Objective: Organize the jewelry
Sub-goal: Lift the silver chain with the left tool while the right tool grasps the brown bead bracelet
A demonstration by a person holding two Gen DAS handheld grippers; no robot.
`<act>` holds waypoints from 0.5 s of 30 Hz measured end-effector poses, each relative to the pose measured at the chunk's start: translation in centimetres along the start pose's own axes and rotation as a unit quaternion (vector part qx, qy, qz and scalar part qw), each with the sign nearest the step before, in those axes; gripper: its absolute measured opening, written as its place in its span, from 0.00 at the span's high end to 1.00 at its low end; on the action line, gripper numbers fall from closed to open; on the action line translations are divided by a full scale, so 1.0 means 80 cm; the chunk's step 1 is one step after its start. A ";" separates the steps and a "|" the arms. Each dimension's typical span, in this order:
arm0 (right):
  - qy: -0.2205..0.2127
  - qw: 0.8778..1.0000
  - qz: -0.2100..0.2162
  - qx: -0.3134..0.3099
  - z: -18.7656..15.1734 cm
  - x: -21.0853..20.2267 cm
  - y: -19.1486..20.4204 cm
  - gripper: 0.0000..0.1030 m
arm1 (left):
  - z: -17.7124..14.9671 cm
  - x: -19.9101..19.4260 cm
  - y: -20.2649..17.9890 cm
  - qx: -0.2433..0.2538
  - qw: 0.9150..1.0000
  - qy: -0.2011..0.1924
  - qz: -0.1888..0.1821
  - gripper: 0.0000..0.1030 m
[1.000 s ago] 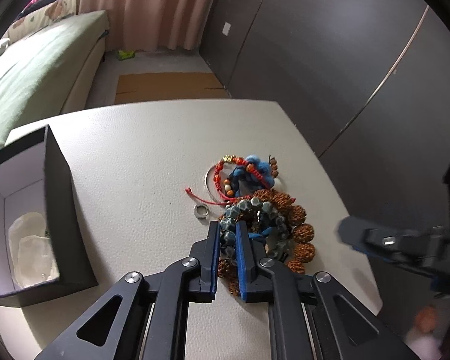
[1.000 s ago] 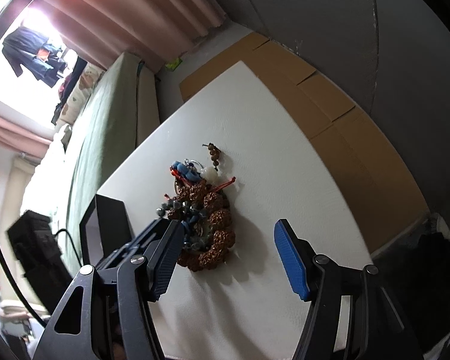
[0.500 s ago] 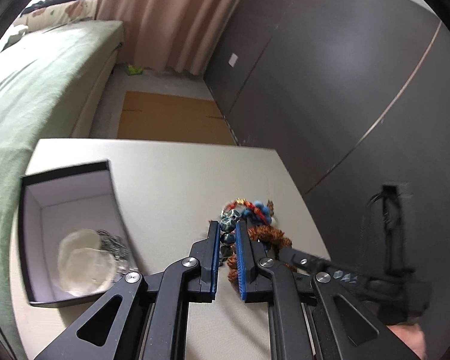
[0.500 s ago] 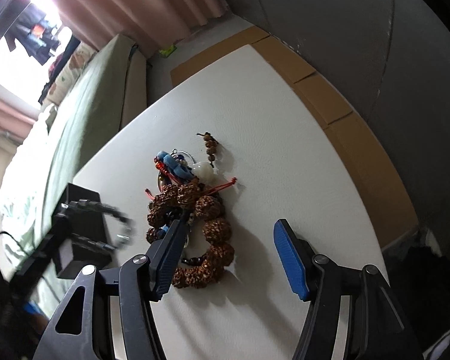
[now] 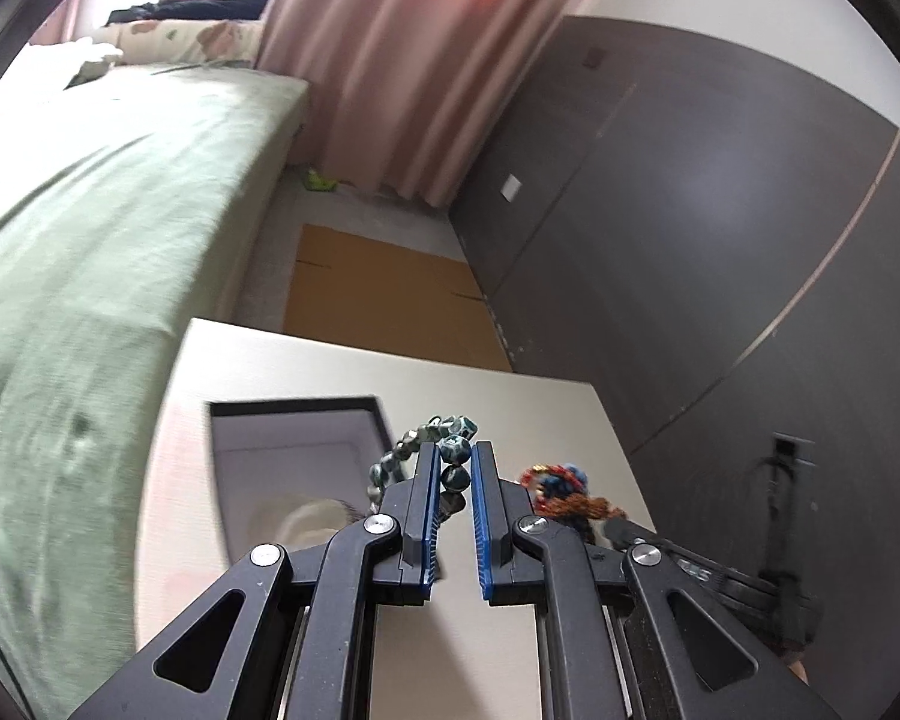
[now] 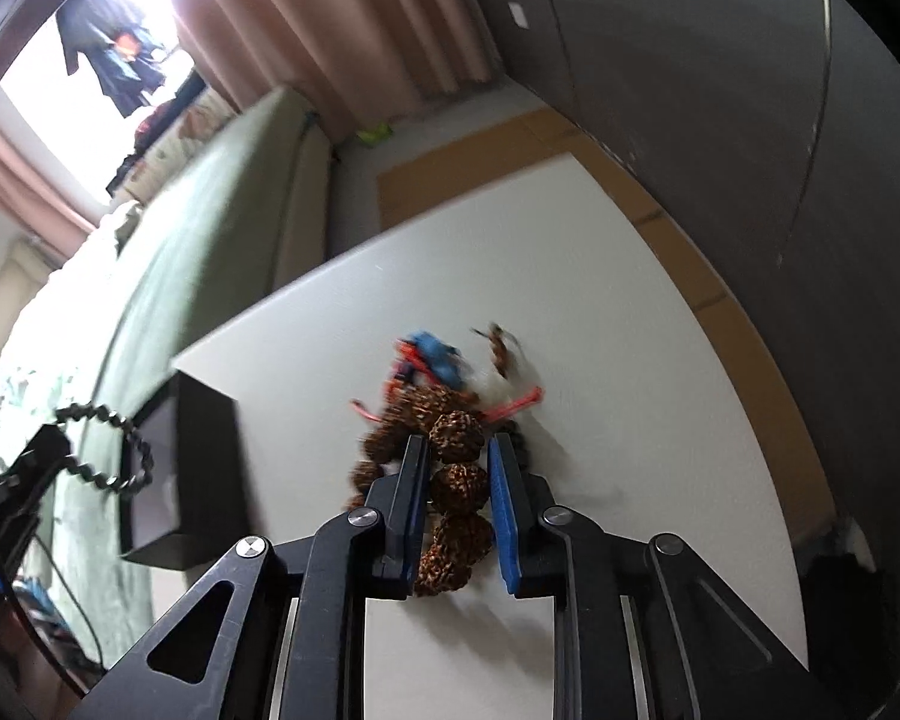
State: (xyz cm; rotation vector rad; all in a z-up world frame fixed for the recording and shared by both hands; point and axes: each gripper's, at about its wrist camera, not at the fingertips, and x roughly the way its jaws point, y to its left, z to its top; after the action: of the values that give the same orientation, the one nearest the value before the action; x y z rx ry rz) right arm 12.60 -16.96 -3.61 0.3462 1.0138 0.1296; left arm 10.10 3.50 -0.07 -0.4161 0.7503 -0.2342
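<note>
My left gripper (image 5: 450,468) has its jaws drawn narrow on the green bead bracelet (image 5: 444,462), pinching a couple of its dark mottled beads between the blue pads while the rest of the loop arcs out to the left, lifted clear of the white surface (image 5: 510,414). In the right wrist view that same bracelet (image 6: 111,450) hangs as an open ring at the far left, just beside the black box (image 6: 192,468). The box (image 5: 306,456) lies open just to the left of and beyond my left jaws, its pale inside showing something rounded and pale that I cannot make out. My right gripper (image 6: 456,480) has just been closing its jaws, and they now pinch the brown seed bracelet (image 6: 456,480), with its big knobbly beads lined up between the pads. The rest of the jewelry pile (image 6: 444,372) lies on the surface just beyond, a tangle of red cord and blue pieces, blurred. From the left wrist view the pile (image 5: 564,489) sits just right of my left jaws. A green bed (image 5: 108,228) runs along the left.
</note>
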 end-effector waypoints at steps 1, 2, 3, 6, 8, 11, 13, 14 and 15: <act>-0.004 1.000 0.004 -0.004 -0.002 -0.005 0.003 0.79 | 0.002 -0.003 0.004 -0.002 1.000 -0.003 0.003 0.90; -0.008 1.000 0.009 -0.007 -0.004 -0.011 0.007 0.79 | 0.004 -0.007 0.010 -0.005 1.000 -0.006 0.009 0.90; -0.012 1.000 0.014 -0.009 -0.007 -0.015 0.010 0.79 | 0.006 -0.010 0.015 -0.007 1.000 -0.009 0.018 0.90; -0.021 0.999 0.025 -0.015 -0.011 -0.027 0.017 0.79 | 0.009 -0.010 0.027 -0.009 0.999 -0.008 0.043 0.90; -0.026 0.999 0.030 -0.019 -0.012 -0.031 0.022 0.79 | 0.009 -0.007 0.033 -0.010 0.998 -0.001 0.057 0.90; -0.028 0.999 0.036 -0.021 -0.013 -0.034 0.025 0.79 | 0.006 0.002 0.036 -0.001 0.997 0.011 0.079 0.90; -0.025 0.999 0.038 -0.017 -0.014 -0.032 0.026 0.79 | 0.003 0.011 0.036 0.006 0.995 0.021 0.095 0.90; -0.024 0.999 0.039 -0.014 -0.015 -0.031 0.025 0.79 | 0.002 0.016 0.036 0.009 0.994 0.026 0.102 0.90; -0.023 0.999 0.040 -0.012 -0.015 -0.031 0.025 0.79 | 0.000 0.022 0.035 0.012 0.993 0.033 0.109 0.90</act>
State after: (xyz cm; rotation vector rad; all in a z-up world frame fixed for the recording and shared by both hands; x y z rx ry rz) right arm 10.38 -15.50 -1.50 0.3664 0.9514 0.2056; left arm 11.52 5.36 -2.41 -0.3030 0.8509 -0.0526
